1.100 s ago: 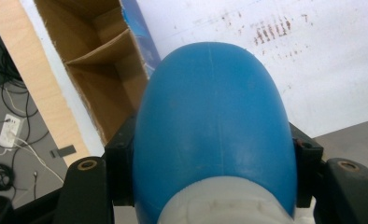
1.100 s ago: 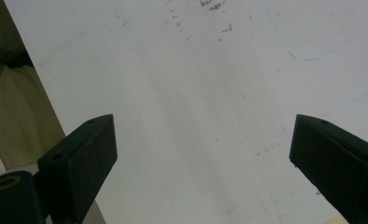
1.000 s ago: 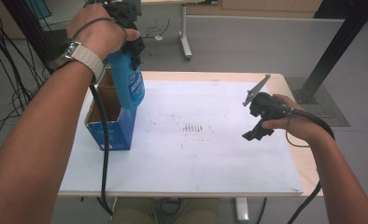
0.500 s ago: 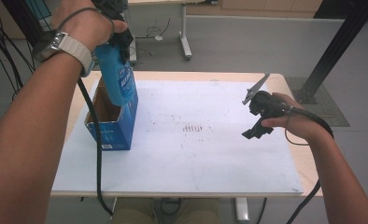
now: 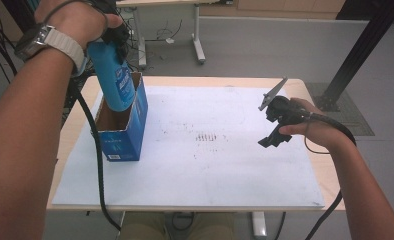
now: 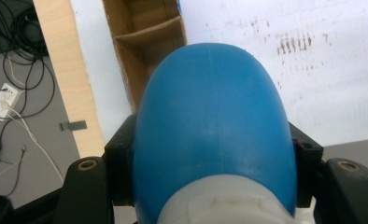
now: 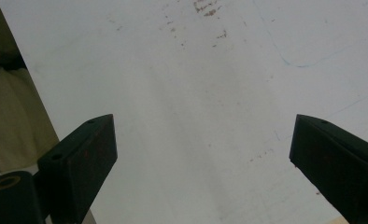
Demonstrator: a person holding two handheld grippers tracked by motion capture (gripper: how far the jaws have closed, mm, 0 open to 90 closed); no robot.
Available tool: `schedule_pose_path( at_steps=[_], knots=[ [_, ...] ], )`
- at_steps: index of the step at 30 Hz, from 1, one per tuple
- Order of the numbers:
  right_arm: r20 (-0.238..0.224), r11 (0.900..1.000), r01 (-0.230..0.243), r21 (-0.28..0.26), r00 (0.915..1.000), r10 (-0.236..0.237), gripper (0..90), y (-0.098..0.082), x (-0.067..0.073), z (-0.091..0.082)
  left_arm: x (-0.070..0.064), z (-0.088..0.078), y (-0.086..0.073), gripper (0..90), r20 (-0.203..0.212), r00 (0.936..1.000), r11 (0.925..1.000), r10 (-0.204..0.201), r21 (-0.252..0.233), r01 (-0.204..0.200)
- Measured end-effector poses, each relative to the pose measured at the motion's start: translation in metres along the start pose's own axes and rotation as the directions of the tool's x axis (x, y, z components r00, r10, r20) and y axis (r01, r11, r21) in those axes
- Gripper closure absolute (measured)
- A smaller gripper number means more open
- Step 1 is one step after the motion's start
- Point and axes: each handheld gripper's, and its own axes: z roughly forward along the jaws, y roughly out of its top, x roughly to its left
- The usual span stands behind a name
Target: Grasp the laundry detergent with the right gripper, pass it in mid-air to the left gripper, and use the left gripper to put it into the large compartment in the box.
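While the left gripper (image 5: 116, 37) clamps a blue bottle (image 5: 112, 75) near its white neck, the bottle hangs upright with its base just inside the open top of a blue cardboard box (image 5: 121, 131). That box stands at the left end of the tabletop (image 5: 225, 170), on a white sheet. Well apart at the right, the right gripper (image 5: 274, 127) hovers above the sheet, jaws spread wide and holding nothing.
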Motion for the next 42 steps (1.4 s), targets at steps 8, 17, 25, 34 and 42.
schedule_pose_path(
  at_steps=[8,17,25,34,42],
  knots=[
    [-0.006,1.0,0.001,-0.002,1.0,-0.001,7.5,0.001,-0.002,0.002,0.012,0.005,0.002,37.8,-0.008,0.9997,0.9997,-0.023,-0.006,0.022],
    [-0.012,1.0,0.001,0.003,0.9999,-0.001,7.4,0.003,-0.007,0.006,0.022,0.02,0.007,37.7,-0.015,0.9994,0.9995,-0.031,-0.003,0.031],
    [-0.014,1.0,-0.004,0.005,0.9999,0.004,7.3,0.005,-0.01,0.01,0.03,0.032,0.01,37.8,-0.023,0.9986,0.9989,-0.047,0.004,0.047],
    [-0.02,1.0,-0.011,0.008,0.9997,0.011,7.2,0.004,-0.01,0.015,0.035,0.047,0.012,37.7,-0.016,0.9985,0.9985,-0.053,-0.014,0.053],
    [-0.021,1.0,-0.023,0.013,0.9995,0.023,7.2,0.0,-0.011,0.016,0.038,0.061,0.014,37.7,-0.012,0.9985,0.9985,-0.053,-0.012,0.053]
  ],
)
